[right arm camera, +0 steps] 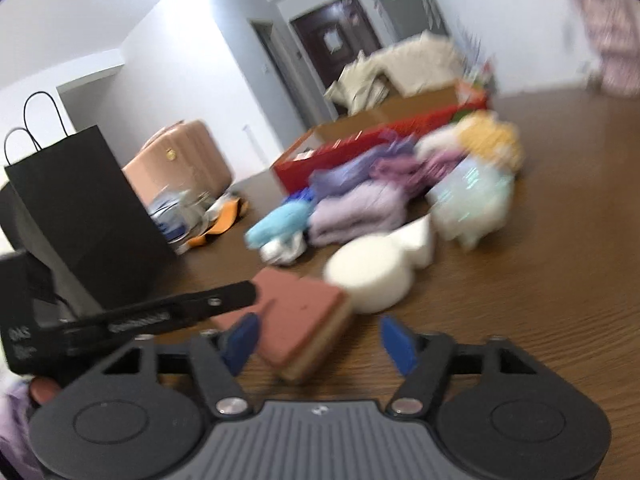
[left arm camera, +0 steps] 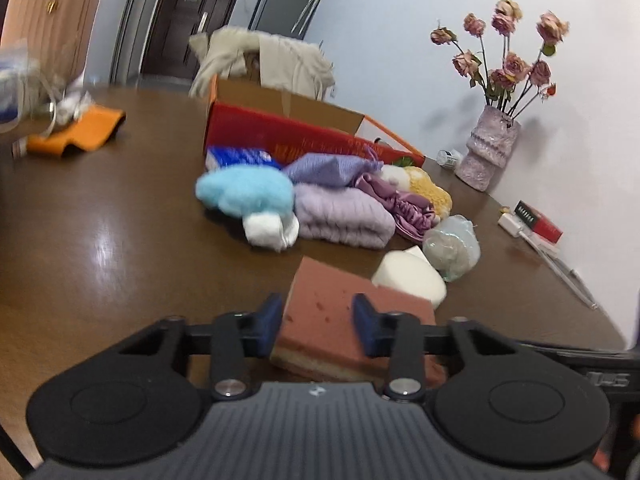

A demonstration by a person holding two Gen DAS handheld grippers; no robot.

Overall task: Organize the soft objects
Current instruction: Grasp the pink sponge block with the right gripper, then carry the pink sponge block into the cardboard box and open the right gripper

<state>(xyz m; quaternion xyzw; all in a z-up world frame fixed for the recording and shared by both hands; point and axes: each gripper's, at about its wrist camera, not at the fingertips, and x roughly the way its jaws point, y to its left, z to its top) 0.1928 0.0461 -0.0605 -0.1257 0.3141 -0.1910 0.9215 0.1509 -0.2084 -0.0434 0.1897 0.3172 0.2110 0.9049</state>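
Low in the left wrist view, the left gripper is clenched on the pink sponge, its blue pads pressing both sides. Toward the right of that view a white round sponge lies just beyond on the brown table. Bottom centre of the right wrist view, the right gripper is spread wide, holding nothing, the pink sponge near its left finger.
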